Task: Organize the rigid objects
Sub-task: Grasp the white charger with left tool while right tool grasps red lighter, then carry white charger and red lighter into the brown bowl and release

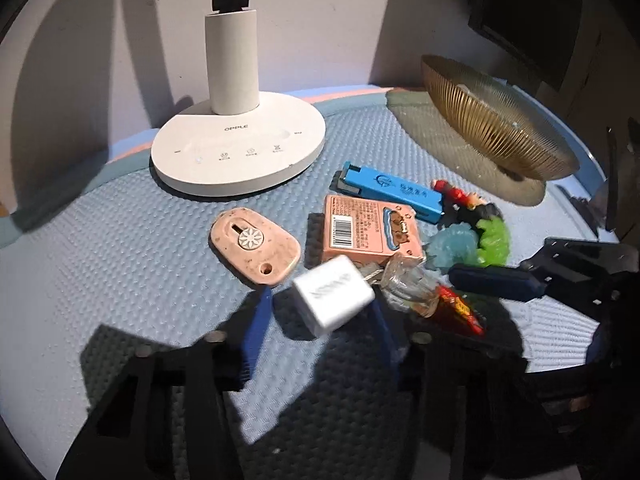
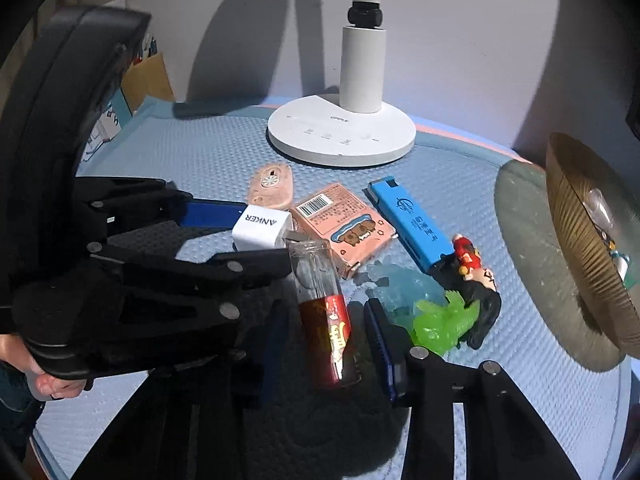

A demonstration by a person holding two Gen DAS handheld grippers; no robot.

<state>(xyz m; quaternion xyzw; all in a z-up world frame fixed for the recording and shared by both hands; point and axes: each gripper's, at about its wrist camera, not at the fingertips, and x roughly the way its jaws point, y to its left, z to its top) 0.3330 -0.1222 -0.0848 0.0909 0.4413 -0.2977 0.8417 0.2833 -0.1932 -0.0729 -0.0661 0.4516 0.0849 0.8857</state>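
While left tongs (image 1: pixel 320 312) clasp the charger (image 1: pixel 333 301), right tongs (image 2: pixel 332 344) straddle the tube (image 2: pixel 324 312).

Mat (image 1: pixel 100 280) left of pink tag (image 1: pixel 255 246) open; lamp base (image 1: pixel 240 152) blocks rear, gold bowl (image 1: pixel 496 120) right

A home desk: lamp (image 1: pixel 238 148), textured blue mat (image 1: pixel 120 272), trinkets.

A white desk lamp (image 1: pixel 240 148) stands on a blue textured mat (image 1: pixel 120 272) against a pale wall (image 1: pixel 320 20).
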